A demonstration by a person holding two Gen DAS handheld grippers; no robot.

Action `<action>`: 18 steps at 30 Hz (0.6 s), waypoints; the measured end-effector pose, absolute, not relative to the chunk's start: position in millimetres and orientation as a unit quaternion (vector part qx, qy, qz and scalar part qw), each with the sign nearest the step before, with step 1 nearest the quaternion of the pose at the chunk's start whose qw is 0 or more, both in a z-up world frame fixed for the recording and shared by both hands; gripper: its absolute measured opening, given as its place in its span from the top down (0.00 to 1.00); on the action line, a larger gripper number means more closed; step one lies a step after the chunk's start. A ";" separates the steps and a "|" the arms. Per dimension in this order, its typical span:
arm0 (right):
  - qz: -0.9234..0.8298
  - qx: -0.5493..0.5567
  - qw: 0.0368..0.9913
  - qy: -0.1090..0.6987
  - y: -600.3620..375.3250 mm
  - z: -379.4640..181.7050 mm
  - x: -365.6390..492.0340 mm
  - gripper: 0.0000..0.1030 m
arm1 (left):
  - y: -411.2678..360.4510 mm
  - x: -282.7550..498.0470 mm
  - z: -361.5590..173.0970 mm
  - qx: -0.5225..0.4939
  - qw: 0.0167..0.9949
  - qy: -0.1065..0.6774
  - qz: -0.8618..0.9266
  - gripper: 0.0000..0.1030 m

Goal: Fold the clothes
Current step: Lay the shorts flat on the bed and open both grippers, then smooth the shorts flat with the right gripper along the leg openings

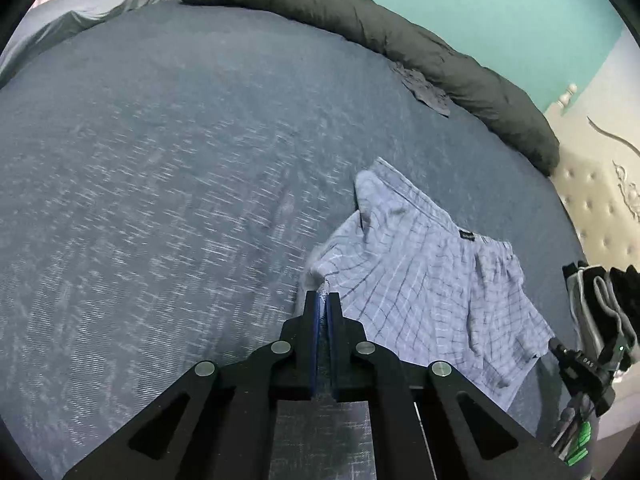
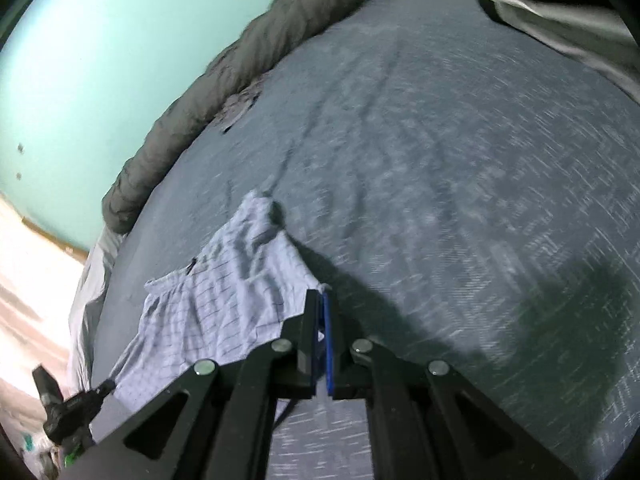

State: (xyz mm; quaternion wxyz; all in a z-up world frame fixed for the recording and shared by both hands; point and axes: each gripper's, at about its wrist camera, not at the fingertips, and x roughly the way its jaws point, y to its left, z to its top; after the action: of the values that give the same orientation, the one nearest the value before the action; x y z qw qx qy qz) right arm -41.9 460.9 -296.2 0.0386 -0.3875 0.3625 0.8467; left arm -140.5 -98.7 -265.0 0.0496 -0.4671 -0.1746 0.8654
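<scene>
We've got both claws clenched on the checked shorts point(image 1: 432, 280) now: left claw point(image 1: 322, 300) pinching 1 corner, right claw point(image 2: 319, 296) pinching another edge. The shorts lie crumpled on the blue bed point(image 1: 160, 160), near the rolled grey duvet point(image 1: 400, 44).

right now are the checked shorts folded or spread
Neither cleanly: the shorts lie rumpled on the bed, mostly opened out with one side bunched. Both grippers, left and right, are shut on an edge.
</scene>
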 end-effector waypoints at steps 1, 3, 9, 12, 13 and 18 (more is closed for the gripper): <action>0.843 -0.391 0.046 0.367 464.4 -299.7 -40.4 0.98 | -103.1 -138.9 -266.4 -0.469 0.045 -0.176 0.864 0.97; 0.830 -0.403 0.071 0.379 472.7 -310.6 -36.9 0.98 | -106.3 -142.3 -274.4 -0.478 0.033 -0.182 0.859 0.97; 0.837 -0.405 0.089 0.357 469.2 -294.4 -39.5 0.93 | -117.2 -148.3 -288.9 -0.491 0.014 -0.195 0.849 0.96; 0.843 -0.399 0.059 0.356 460.9 -282.0 -42.6 0.77 | -121.7 -152.1 -280.7 -0.475 0.002 -0.185 0.860 0.96; 0.840 -0.404 0.044 0.359 455.0 -282.9 -46.3 0.73 | -121.6 -153.6 -279.8 -0.473 -0.001 -0.179 0.863 0.96; 0.814 -0.440 -0.001 0.379 427.4 -303.5 -59.4 0.72 | -115.3 -151.2 -290.0 -0.494 -0.014 -0.158 0.855 0.93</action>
State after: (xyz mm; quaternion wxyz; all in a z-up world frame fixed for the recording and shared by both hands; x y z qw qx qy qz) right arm -59.4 427.4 -303.5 -0.0007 -0.4396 0.3788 0.8144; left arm -151.2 -115.3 -290.0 -0.0135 -0.4940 -0.1581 0.8549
